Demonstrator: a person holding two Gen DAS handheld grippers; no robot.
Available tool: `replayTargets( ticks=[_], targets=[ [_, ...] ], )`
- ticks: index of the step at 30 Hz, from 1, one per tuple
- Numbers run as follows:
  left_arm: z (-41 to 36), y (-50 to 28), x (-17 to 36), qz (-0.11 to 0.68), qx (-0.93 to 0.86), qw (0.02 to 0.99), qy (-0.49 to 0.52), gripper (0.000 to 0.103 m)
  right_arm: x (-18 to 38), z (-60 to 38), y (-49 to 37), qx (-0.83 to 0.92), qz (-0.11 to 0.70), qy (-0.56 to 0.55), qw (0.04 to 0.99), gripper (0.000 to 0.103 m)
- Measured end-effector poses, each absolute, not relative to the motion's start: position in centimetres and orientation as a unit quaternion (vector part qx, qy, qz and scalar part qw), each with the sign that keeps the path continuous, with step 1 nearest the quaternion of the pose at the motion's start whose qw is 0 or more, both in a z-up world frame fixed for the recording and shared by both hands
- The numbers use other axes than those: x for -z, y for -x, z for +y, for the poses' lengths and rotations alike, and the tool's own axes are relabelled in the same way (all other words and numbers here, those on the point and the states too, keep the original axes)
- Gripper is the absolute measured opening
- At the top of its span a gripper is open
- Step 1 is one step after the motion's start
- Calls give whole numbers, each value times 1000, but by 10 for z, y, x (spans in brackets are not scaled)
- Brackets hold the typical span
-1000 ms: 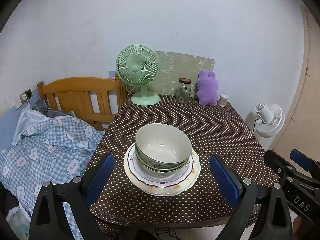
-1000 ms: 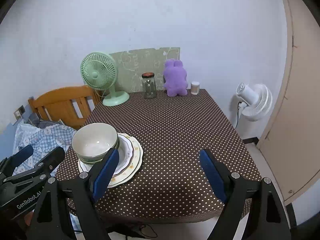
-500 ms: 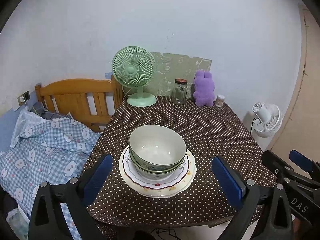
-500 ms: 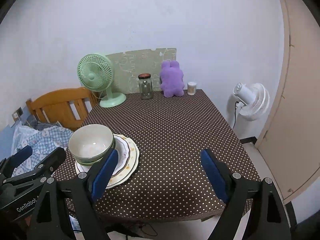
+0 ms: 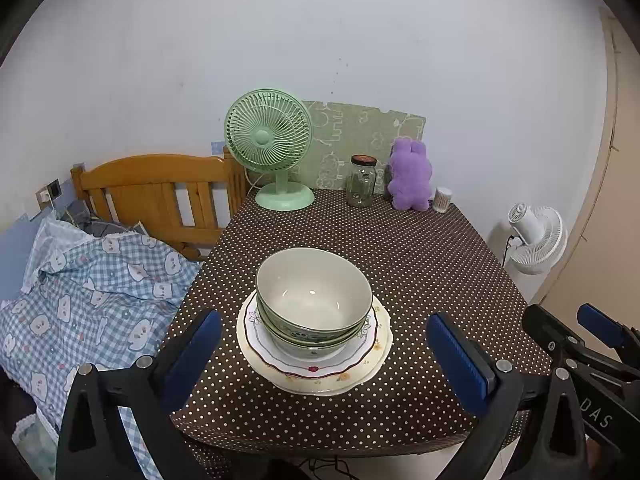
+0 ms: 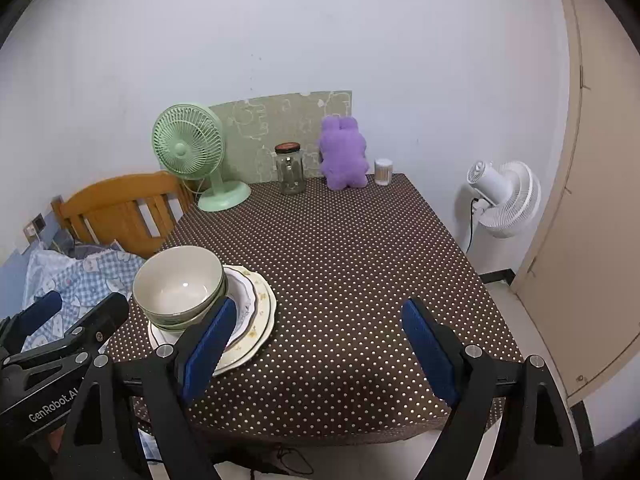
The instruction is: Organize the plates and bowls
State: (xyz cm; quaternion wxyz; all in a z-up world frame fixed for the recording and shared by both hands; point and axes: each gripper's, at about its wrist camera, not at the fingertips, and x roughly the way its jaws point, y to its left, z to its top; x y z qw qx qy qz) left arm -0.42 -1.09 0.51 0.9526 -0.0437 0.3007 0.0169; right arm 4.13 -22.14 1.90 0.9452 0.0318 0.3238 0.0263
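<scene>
1. My left gripper (image 5: 324,348) is spread wide, empty, held off the near table edge, its pads either side of the stack in view but not touching it.
2. My right gripper (image 6: 316,344) is also wide apart and empty, hanging over bare cloth to the right of the stack.
3. Bowls (image 5: 314,300) sit nested, stacked on the plates (image 5: 320,376), at the table's (image 5: 420,264) near-left corner (looks already organized, so I judge both hands are parked clear).
4. Far edge: fan (image 5: 269,136), jar (image 5: 361,181), purple plush (image 5: 411,179), well apart from the stack, out of the way.
</scene>
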Motion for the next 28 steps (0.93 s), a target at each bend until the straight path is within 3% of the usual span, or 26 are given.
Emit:
replayTargets(
  ticks=[28],
  targets=[
    [-11,5,-6,303,-17,952,44,103,-13,-225,-42,-27,334,-34,942,87]
  ],
)
